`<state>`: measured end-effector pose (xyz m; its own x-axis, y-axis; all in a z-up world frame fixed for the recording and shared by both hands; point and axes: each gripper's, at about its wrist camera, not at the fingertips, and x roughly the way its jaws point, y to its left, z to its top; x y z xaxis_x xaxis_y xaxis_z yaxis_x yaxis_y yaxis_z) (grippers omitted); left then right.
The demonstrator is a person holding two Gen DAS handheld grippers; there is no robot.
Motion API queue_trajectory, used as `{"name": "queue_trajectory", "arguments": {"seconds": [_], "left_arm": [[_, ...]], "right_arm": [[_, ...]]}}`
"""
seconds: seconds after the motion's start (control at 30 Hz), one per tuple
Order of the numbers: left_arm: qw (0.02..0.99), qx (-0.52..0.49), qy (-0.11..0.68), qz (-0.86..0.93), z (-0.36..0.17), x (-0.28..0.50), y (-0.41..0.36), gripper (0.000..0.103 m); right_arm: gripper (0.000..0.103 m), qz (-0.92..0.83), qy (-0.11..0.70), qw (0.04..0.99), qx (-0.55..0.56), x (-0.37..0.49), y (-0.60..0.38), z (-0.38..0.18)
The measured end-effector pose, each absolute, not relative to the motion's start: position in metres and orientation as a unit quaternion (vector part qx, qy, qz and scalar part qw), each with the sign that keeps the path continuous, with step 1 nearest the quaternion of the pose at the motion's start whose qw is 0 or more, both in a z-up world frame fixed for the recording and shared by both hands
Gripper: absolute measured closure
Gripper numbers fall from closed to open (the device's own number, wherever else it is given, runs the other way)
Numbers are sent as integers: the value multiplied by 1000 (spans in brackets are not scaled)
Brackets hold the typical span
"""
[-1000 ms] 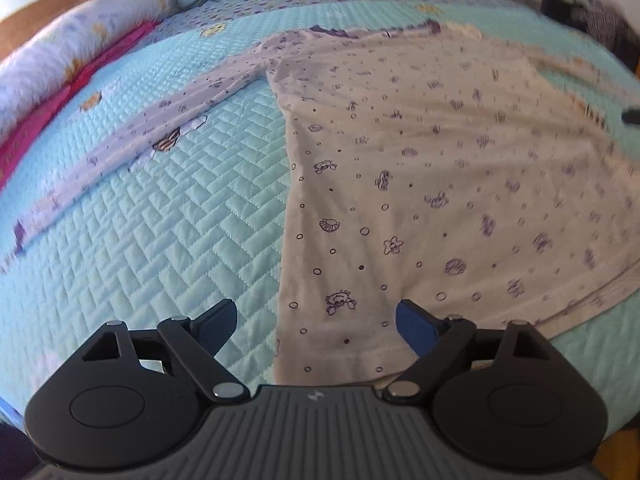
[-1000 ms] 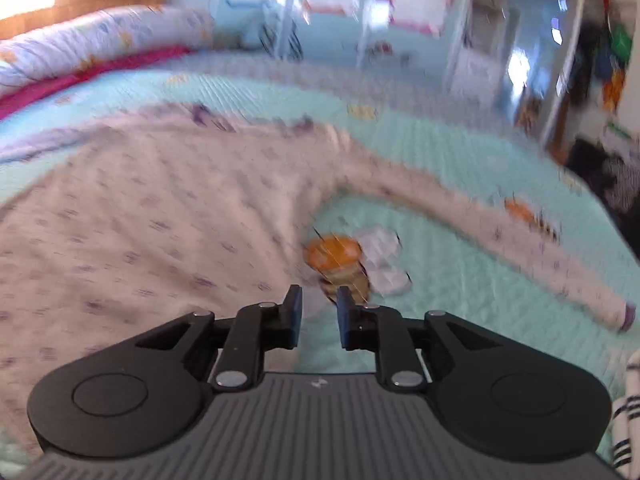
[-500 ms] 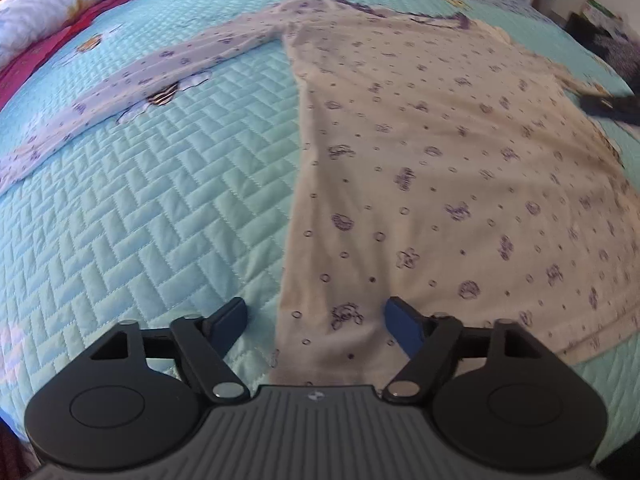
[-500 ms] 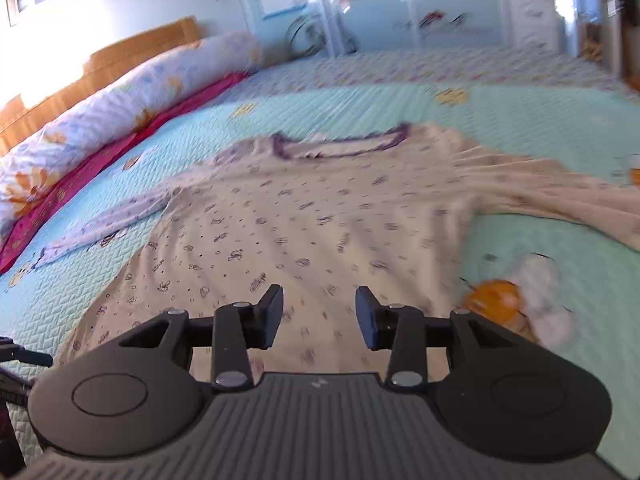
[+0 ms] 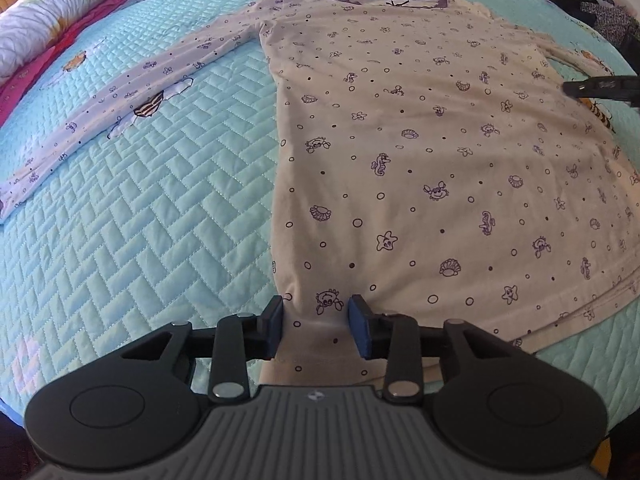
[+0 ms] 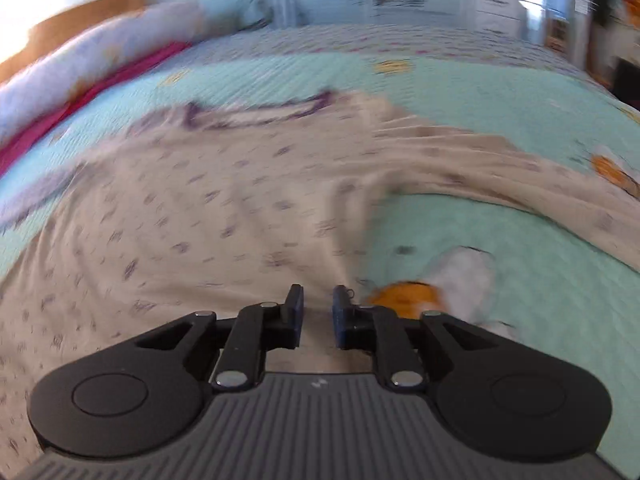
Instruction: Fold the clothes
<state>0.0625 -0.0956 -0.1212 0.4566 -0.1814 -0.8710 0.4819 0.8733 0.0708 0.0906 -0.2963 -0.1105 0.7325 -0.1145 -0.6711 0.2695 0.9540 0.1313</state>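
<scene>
Here, in the left wrist view, the shirt (image 5: 420,152) spreads across the quilt (image 5: 140,220); its lower-left hem corner lies between the closing left gripper (image 5: 316,326). In the blurred right wrist view, the right gripper (image 6: 317,316), narrowing, straddles the shirt's (image 6: 200,208) edge at lower centre; grip unclear.

A home bedroom: a bed spread with a quilted aqua coverlet (image 5: 140,208) stitched with cartoon bees fills the room, a floral bolster (image 5: 56,12) and pink sheet (image 5: 60,46) lying along its wooden headboard (image 6: 84,20). White cupboards (image 6: 500,4) and bright wall pictures stand blurred beyond the far edge.
</scene>
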Motion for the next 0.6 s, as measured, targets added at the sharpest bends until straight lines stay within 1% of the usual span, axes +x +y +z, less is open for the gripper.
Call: {"name": "queue_trajectory", "arguments": {"seconds": [0.03, 0.07, 0.1, 0.13, 0.2, 0.23, 0.27, 0.3, 0.33, 0.37, 0.4, 0.43, 0.47, 0.53, 0.6], "left_arm": [[841, 159, 480, -194, -121, 61, -97, 62], [842, 162, 478, -191, -121, 60, -98, 61], [844, 166, 475, -188, -122, 60, -98, 58], [845, 168, 473, -184, -122, 60, -99, 55], [847, 166, 474, -175, -122, 60, -99, 53], [847, 163, 476, -173, -121, 60, -98, 53], [848, 161, 476, -170, -119, 60, -98, 53], [848, 161, 476, -166, -118, 59, -97, 53], [850, 162, 475, -160, -115, 57, -95, 53], [852, 165, 471, -156, -112, 54, -94, 53], [857, 169, 463, -151, -107, 50, -92, 54], [862, 174, 453, -146, -102, 45, -91, 54], [868, 177, 441, -145, -96, 41, -92, 54], [877, 177, 417, -161, -82, 31, -97, 56], [878, 187, 397, -191, -72, 20, -110, 56]], "right_arm": [[79, -100, 343, 927, 117, 82, -296, -105], [76, -72, 332, 932, 130, 73, -291, -99], [67, -48, 333, 932, 136, 67, -283, -96], [60, -24, 335, 931, 142, 61, -274, -93], [52, 30, 342, 929, 137, 57, -260, -97], [51, 20, 363, 923, 128, 60, -261, -106], [53, -7, 360, 922, 142, 57, -270, -107], [68, -33, 356, 921, 156, 54, -280, -109], [69, -60, 353, 918, 171, 51, -289, -110], [69, -85, 348, 915, 184, 47, -298, -111], [66, -87, 337, 921, 175, 39, -295, -102], [65, -87, 326, 927, 166, 30, -292, -92], [65, -64, 326, 928, 166, 21, -287, -86], [59, -21, 327, 930, 165, 2, -276, -74], [56, -12, 335, 932, 136, -21, -263, -67]]}}
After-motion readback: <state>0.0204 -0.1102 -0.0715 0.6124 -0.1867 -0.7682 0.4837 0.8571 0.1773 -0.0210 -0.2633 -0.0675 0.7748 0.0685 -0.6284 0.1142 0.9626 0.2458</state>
